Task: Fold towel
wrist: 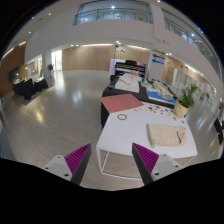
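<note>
A beige folded towel (165,135) lies flat on the right part of a white table (125,137), well beyond my fingers. My gripper (110,160) is open and empty, held high in front of the table's near corner. Its magenta pads (76,157) stand wide apart, with floor and the table's corner between them.
A pink mat (122,102) and a small ring (122,117) lie on the table's far left part. Boxes and small items (158,98) and a green plant (186,97) stand at the far right. A black display stand (126,70) is behind; open shiny floor (50,115) spreads left.
</note>
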Available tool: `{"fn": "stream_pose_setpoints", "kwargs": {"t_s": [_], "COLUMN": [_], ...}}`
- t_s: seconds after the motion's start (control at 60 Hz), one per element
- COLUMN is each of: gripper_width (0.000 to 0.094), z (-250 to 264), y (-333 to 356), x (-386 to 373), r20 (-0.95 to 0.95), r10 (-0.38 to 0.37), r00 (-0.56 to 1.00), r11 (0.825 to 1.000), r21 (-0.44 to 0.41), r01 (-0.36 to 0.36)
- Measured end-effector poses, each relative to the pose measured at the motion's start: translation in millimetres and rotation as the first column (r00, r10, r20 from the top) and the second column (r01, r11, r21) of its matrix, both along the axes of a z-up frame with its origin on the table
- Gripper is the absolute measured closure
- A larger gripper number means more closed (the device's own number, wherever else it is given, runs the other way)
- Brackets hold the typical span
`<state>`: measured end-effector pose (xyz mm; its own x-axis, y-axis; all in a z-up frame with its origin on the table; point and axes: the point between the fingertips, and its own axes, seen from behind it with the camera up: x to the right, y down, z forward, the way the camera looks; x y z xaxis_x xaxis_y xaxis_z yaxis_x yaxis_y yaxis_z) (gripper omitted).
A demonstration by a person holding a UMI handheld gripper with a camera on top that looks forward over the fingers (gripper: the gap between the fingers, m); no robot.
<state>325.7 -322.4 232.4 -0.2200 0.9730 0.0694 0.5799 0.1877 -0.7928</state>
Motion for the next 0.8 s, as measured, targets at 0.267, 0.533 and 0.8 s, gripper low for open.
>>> {"fn": "stream_pose_setpoints", "kwargs": {"t_s": [0.267,0.533,0.8], "gripper_width": [0.0082,0.0083,0.0086], "z": [-39.4,-84.1,-157.3], "y": [89.7,181.9,222.8], "x": [-45.1,-124.6,-221.2], "r20": [0.015,0.002,0.026], "r10": [-0.139,-0.219,-0.181], "r00": [0.990,0.976,0.983], "r11": [0.989,0.973,0.981], "r21": [0.050,0.074,0.080], "r01": [0.138,0.218,0.179]}}
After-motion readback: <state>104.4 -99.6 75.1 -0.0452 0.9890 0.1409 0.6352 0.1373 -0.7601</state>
